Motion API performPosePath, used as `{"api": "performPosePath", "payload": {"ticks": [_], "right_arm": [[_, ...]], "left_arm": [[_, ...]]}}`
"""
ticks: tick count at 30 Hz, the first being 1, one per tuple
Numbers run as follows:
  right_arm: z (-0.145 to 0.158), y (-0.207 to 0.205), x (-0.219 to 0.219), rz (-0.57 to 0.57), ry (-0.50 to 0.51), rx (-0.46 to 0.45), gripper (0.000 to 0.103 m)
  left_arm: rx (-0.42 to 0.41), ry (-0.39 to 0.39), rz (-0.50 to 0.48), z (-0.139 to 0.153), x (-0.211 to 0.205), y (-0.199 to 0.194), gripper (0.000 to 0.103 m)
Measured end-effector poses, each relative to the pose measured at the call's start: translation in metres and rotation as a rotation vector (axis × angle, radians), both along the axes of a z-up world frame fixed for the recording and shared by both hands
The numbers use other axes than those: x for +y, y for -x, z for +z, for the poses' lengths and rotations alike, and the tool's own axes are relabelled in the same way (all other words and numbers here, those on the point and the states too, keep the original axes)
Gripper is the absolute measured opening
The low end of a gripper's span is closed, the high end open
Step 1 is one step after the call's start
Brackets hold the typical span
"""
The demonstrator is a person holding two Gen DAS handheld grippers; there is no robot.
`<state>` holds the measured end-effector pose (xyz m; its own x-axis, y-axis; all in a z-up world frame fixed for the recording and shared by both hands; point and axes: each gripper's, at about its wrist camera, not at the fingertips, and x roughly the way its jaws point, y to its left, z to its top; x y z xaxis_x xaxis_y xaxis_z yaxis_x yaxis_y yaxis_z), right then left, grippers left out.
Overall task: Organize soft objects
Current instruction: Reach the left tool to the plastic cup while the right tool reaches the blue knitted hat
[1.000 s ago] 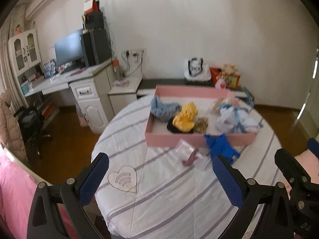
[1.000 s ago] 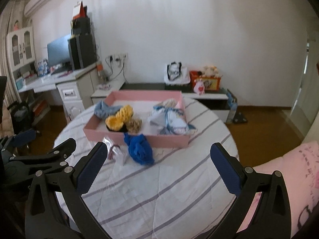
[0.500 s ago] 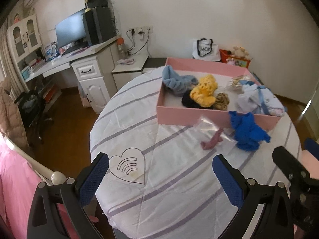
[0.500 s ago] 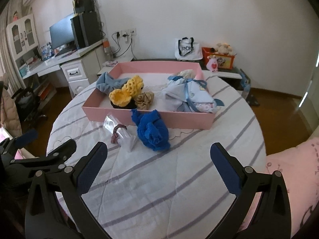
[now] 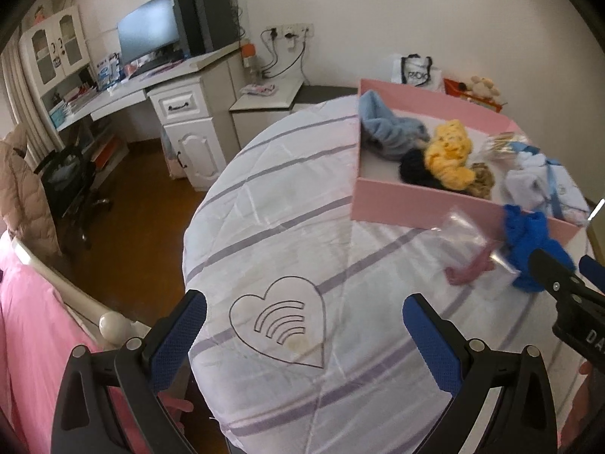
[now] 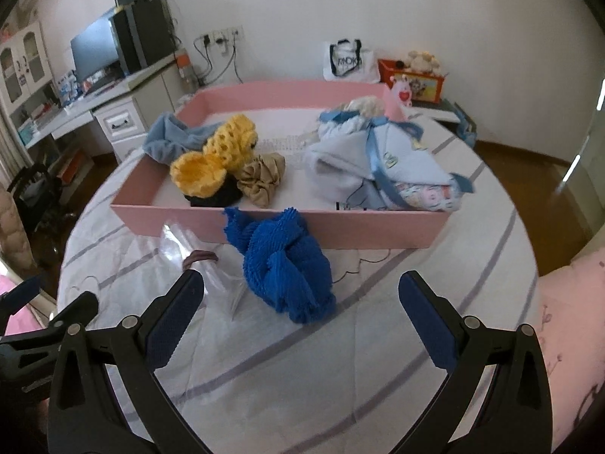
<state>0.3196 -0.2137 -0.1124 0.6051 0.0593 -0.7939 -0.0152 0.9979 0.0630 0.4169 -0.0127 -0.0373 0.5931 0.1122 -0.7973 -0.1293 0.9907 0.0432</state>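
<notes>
Right gripper (image 6: 300,304) just before blue cloth (image 6: 285,265)

Both grippers are now closer to the pink box (image 6: 332,229) and lower over the striped table (image 6: 378,340) than a second ago. The right gripper (image 6: 300,304) now has the blue chenille cloth (image 6: 287,261) just ahead of its spread fingers (image 6: 172,316). The left gripper (image 5: 302,325) now sits over the heart mark (image 5: 281,321), left of the box, its fingers equally wide.
</notes>
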Motion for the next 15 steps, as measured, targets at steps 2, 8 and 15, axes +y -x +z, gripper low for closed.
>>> {"api": "performPosePath", "payload": {"ticks": [2, 8, 15], "right_arm": [[-0.008, -0.008, 0.004, 0.002, 0.013, 0.019, 0.103], [-0.015, -0.021, 0.004, 0.008, -0.038, 0.028, 0.102], [-0.015, -0.026, -0.006, -0.003, -0.118, 0.057, 0.04]], "left_arm": [[0.017, 0.008, -0.002, -0.006, 0.004, -0.005, 0.103], [0.053, 0.029, -0.007, -0.019, 0.009, -0.012, 0.103], [0.06, 0.035, -0.026, -0.018, 0.003, -0.01, 0.103]]}}
